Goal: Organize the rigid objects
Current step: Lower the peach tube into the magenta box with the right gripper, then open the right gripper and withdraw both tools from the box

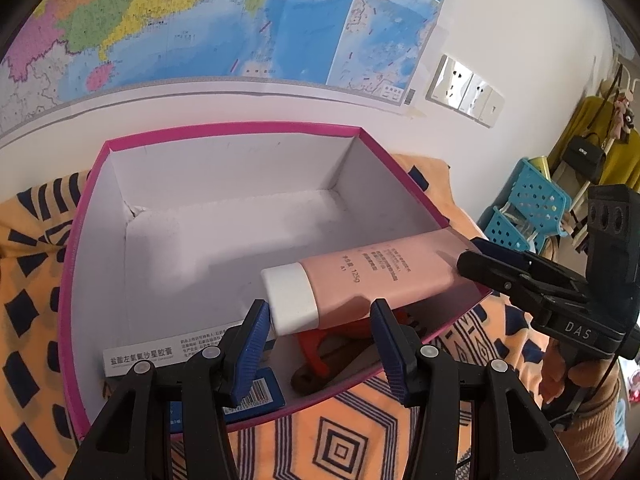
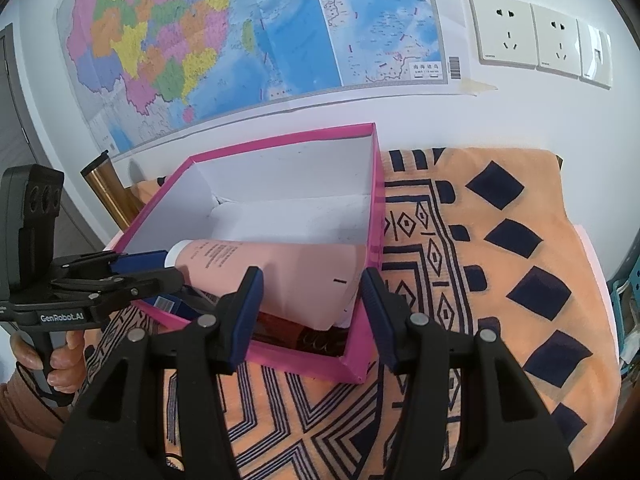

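Observation:
A pink tube [image 1: 372, 280] with a white cap lies across the near right corner of a pink box [image 1: 224, 132] with a white inside; it also shows in the right wrist view [image 2: 280, 276]. My right gripper [image 2: 312, 312] is open, its fingers on either side of the tube's flat end over the box rim [image 2: 280, 138]. My left gripper [image 1: 320, 344] is open with the tube's white cap between its blue pads. Under the tube lie a red tool [image 1: 316, 344], a white medicine carton [image 1: 140, 358] and a blue carton [image 1: 260, 396].
The box sits on an orange cloth with dark patterns [image 2: 500, 240]. A map [image 2: 240, 40] and wall sockets [image 2: 536, 36] are on the wall behind. A blue plastic crate [image 1: 528, 204] and hanging clothes stand to the right. A brass post [image 2: 108, 192] stands left of the box.

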Demonstrator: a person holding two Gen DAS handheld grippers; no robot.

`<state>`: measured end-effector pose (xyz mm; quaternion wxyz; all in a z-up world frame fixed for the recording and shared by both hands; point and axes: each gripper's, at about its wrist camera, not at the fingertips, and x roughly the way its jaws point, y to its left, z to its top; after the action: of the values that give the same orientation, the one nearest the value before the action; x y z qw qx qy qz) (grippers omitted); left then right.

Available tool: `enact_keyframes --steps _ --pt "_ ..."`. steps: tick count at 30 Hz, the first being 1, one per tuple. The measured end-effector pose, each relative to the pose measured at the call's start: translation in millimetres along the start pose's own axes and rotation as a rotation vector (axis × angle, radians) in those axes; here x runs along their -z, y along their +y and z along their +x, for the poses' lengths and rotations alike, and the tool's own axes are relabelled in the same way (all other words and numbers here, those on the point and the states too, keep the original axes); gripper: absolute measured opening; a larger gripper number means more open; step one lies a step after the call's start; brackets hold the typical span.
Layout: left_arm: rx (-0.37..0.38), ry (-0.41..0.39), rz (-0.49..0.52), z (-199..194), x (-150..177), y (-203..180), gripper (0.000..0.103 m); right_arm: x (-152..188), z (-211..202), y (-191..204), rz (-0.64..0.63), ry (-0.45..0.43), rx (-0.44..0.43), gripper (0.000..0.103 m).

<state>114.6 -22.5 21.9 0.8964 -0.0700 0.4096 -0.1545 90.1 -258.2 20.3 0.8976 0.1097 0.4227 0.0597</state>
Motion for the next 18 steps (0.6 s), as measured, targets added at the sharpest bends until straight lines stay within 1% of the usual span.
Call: enact_keyframes --steps 9,11,15,18 --pt "-0.006 0.011 -0.007 5.9 -1.6 3.5 0.052 -2.1 3.7 5.7 -0.034 0.006 0.037 0.054" --pt "-0.018 0.009 -0.007 6.5 -2.0 4.2 0.052 -2.6 4.7 7.5 -0.045 0.009 0.050 0.055" --pt "-0.016 0.005 -0.010 6.4 -3.5 5.3 0.052 -2.7 6.3 16.3 -0.093 0.006 0.091 0.055" --pt "-0.032 -0.009 -0.004 3.4 -3.3 3.6 0.052 -1.7 10.5 23.9 -0.137 0.003 0.136 0.055"
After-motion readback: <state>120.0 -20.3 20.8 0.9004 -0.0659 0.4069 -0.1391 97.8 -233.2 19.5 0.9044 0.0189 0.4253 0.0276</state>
